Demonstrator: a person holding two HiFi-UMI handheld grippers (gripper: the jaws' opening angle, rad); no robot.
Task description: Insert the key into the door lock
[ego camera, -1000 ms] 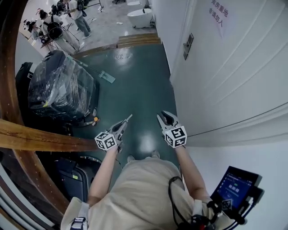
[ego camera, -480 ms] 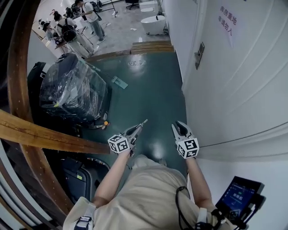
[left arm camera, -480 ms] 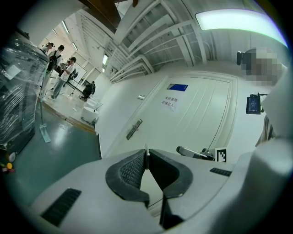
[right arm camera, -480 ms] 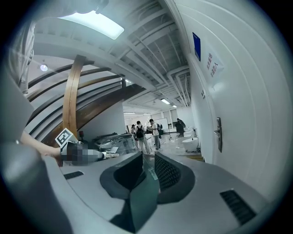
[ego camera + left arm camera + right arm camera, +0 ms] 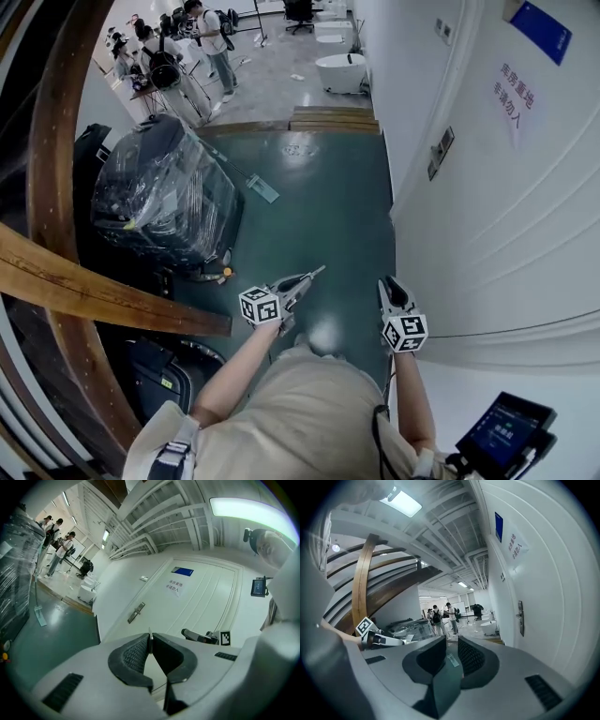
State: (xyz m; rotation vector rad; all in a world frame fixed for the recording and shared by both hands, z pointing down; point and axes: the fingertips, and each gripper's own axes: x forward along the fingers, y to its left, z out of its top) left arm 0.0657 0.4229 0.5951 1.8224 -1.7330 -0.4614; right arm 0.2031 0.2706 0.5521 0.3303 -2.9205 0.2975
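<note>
Left gripper (image 5: pixel 302 278) is clenched on a thin metal key (image 5: pixel 149 636), with the blade tip poking just past the pads. Right gripper (image 5: pixel 390 287) has its jaws apart with nothing between them. Door lock (image 5: pixel 440 153) sits on the white door (image 5: pixel 506 225), ahead of both grippers and well apart from the key.

I see the key (image 5: pixel 149 634) as a thin silvery sliver, edge-on, pinched in the left gripper (image 5: pixel 150 641) — well apart from the door lock (image 5: pixel 136 612), a narrow grey plate on the white door (image 5: pixel 201 604).
</note>
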